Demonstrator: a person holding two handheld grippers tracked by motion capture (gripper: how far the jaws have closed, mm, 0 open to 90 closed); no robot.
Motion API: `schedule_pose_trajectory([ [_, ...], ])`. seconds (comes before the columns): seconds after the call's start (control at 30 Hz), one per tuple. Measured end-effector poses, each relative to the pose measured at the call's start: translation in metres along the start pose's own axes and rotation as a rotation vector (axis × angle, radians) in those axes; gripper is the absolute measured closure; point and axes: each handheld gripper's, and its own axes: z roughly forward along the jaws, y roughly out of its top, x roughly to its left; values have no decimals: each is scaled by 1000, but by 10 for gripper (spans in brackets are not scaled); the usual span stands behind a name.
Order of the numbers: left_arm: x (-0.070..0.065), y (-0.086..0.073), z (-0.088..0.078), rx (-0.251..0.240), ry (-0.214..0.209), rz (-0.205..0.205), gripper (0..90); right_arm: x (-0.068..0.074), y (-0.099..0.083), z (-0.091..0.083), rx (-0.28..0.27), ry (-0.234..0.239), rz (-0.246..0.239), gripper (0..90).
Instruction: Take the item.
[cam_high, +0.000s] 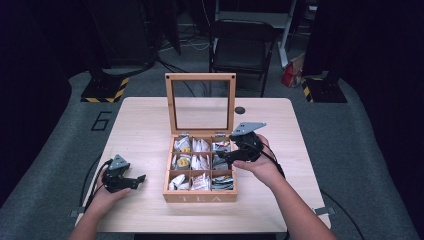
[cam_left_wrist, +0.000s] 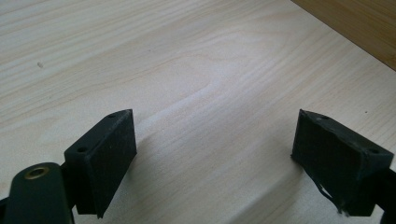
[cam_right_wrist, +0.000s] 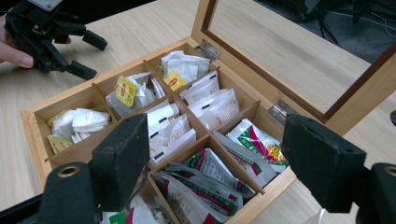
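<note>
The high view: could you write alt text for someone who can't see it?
A wooden tea box sits open on a pale table, its nine compartments full of tea bags and its glass lid upright. A person's right gripper hovers open over the box; the left gripper, also open, rests beside it.

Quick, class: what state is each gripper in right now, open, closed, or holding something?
Left gripper: open, holding nothing, above the bare table.
Right gripper: open, holding nothing, over the tea box.

- Pale wood-grain table (cam_high: 145, 125).
- Light brown wooden tea box (cam_high: 200, 196), white "TEA" lettering.
- White sachets (cam_right_wrist: 170, 130); yellow-tagged bags (cam_right_wrist: 126, 91); green-red-white packets (cam_right_wrist: 212, 179).
- Black grippers (cam_high: 127, 181) (cam_high: 235, 155).
</note>
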Motion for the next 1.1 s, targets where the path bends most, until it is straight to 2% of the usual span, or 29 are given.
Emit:
schedule_pose_trajectory([
  [0.43, 0, 0, 0, -1, -1, -3, 131, 2, 8, 9, -6, 10, -11, 239],
  [1.1, 0, 0, 0, 0, 0, 0, 131, 12, 13, 38, 4, 43, -27, 298],
])
